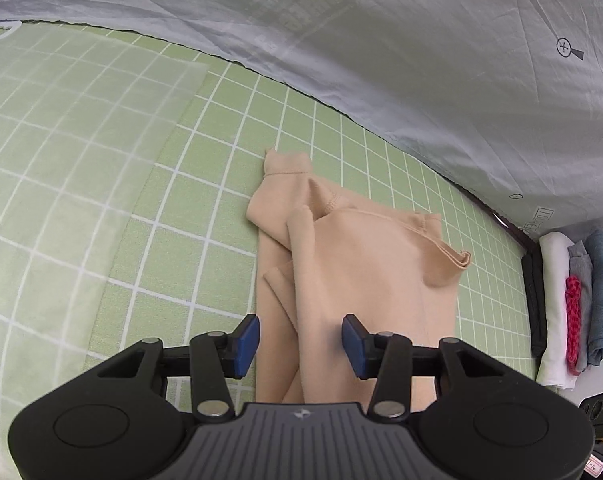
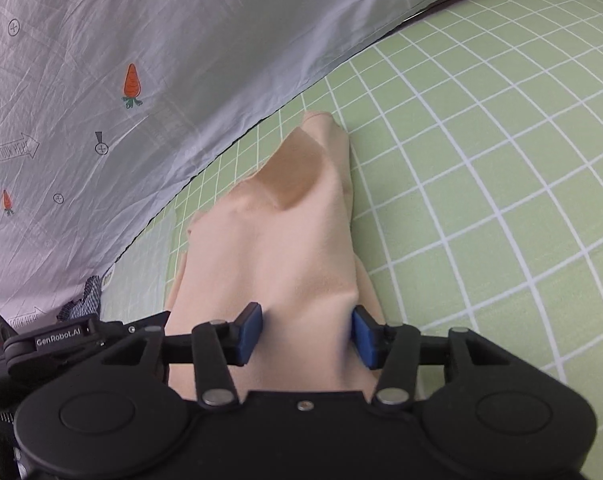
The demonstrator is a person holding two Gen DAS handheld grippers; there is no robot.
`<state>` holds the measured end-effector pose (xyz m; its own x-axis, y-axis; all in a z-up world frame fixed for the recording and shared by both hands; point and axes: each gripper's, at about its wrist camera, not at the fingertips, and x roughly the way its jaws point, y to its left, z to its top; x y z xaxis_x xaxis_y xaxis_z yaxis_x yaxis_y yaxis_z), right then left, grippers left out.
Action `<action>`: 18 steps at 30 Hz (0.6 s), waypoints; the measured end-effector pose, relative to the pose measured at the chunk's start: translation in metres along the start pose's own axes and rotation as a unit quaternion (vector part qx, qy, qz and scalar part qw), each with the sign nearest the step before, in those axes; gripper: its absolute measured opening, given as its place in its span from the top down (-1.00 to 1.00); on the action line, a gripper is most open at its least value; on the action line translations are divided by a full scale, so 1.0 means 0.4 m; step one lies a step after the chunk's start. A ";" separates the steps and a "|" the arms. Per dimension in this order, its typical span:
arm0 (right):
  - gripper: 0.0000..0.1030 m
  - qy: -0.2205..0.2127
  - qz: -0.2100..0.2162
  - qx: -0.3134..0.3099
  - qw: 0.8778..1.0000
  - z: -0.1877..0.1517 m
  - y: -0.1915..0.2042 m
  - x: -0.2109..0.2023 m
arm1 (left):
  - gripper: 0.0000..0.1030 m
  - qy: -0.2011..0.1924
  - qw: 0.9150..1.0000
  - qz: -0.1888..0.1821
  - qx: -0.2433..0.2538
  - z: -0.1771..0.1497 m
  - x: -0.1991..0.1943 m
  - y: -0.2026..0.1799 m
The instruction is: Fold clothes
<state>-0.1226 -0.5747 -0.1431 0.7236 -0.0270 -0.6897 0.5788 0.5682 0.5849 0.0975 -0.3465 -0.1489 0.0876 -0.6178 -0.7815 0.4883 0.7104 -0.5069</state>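
A beige garment (image 1: 357, 264) lies partly folded on the green checked bedsheet (image 1: 181, 184). Its sleeve and collar point away from me. My left gripper (image 1: 300, 346) is open just above the garment's near end, with its blue pads (image 1: 246, 344) either side of the cloth. In the right wrist view the same beige garment (image 2: 285, 240) runs forward from my right gripper (image 2: 307, 336). That gripper is open, with cloth lying between its blue pads (image 2: 250, 334), bunched against them.
A grey printed curtain (image 1: 421, 40) hangs along the far edge of the bed. A stack of folded clothes (image 1: 573, 304) sits at the right end. A translucent sheet (image 1: 81, 140) covers the left part. The left gripper's body (image 2: 61, 340) shows at the lower left of the right wrist view.
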 end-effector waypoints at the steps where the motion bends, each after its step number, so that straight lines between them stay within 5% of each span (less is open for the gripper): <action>1: -0.03 -0.004 -0.006 -0.011 1.000 0.009 0.003 0.002 | 0.09 0.001 1.000 -0.001 0.006 0.009 0.005 -0.003; 9: -0.05 -0.020 -0.018 -0.076 0.997 0.138 0.020 0.090 | 0.13 0.003 0.999 -0.006 0.040 0.081 0.054 -0.058; 11: 0.13 -0.015 -0.024 -0.098 0.995 0.148 0.035 0.112 | 0.52 -0.002 0.999 -0.003 0.041 0.087 0.060 -0.069; 12: 0.50 -0.018 -0.030 -0.112 0.993 0.146 0.044 0.115 | 0.89 -0.011 0.999 0.002 0.047 0.085 0.057 -0.075; 13: 0.84 -0.026 -0.034 -0.130 0.991 0.141 0.054 0.109 | 0.91 -0.021 0.998 0.006 0.054 0.082 0.053 -0.082; 18: 0.84 -0.119 -0.012 -0.203 0.972 0.138 0.103 0.035 | 0.92 -0.128 0.981 0.007 0.146 0.066 -0.026 -0.136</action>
<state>-0.0680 -0.5971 -0.1051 0.8054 -0.2064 -0.5557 0.4361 0.8412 0.3196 0.0928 -0.3876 -0.1035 0.2941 -0.6993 -0.6515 0.7094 0.6165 -0.3415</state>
